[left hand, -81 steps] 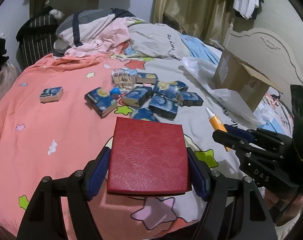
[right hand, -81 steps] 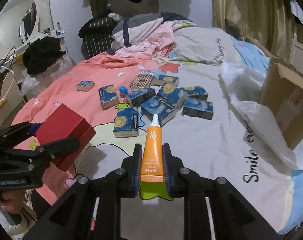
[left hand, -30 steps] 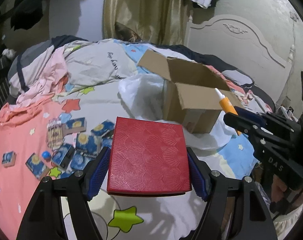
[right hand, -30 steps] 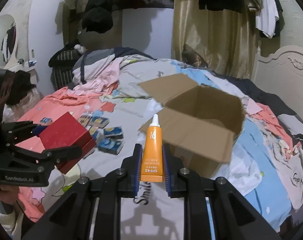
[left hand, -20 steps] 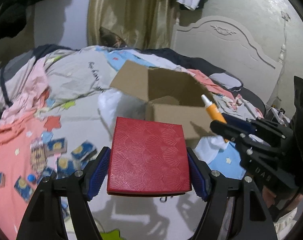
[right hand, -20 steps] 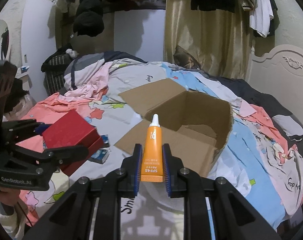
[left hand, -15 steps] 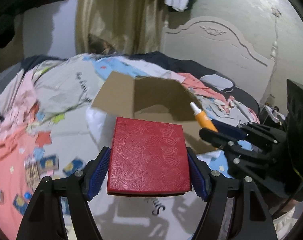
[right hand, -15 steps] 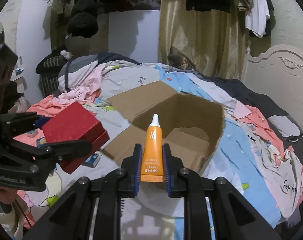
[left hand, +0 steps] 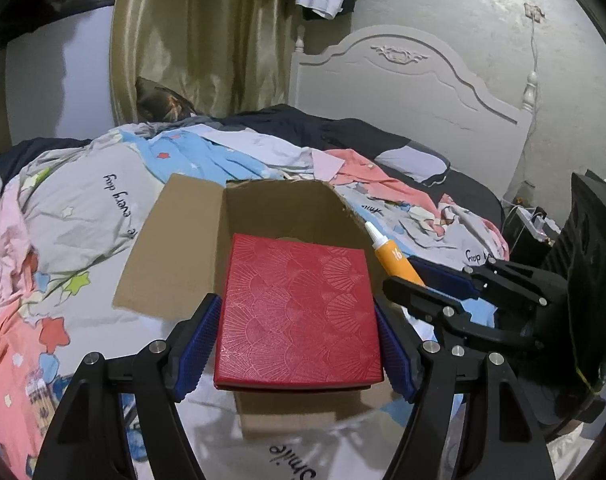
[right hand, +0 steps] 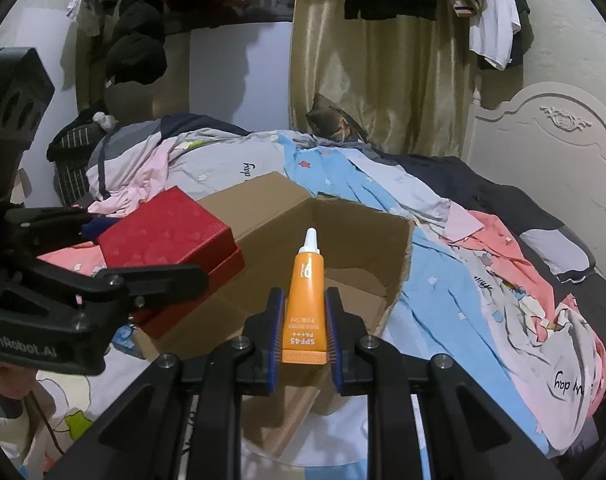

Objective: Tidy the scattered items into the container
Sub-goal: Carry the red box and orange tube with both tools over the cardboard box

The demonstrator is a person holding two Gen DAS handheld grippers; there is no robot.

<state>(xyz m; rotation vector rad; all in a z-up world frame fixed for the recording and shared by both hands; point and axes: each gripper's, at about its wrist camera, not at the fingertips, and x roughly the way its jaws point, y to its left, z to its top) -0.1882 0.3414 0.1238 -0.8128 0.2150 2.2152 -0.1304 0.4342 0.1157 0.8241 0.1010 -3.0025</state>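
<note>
My left gripper [left hand: 295, 316] is shut on a flat red box [left hand: 297, 312] with an embossed fan pattern, its blue pads pressed on both sides. The red box [right hand: 171, 240] hangs over the near left part of an open cardboard box [left hand: 279, 208] on the bed. My right gripper [right hand: 303, 316] is shut on an orange sunscreen tube [right hand: 305, 300] with a white cap pointing forward, held above the near edge of the cardboard box [right hand: 363, 248]. In the left wrist view the tube [left hand: 391, 258] and right gripper [left hand: 427, 284] sit just right of the red box.
The bed is covered in crumpled clothes and a star-print quilt [left hand: 63, 208]. A white headboard [left hand: 415, 92] stands at the right, a gold curtain [right hand: 379, 80] behind. One flap of the cardboard box [left hand: 171, 248] lies open to the left.
Both grippers have swung from the scattered items toward the cardboard box and closed in on it. The box now fills the middle of both views, with the red box and tube over it.
</note>
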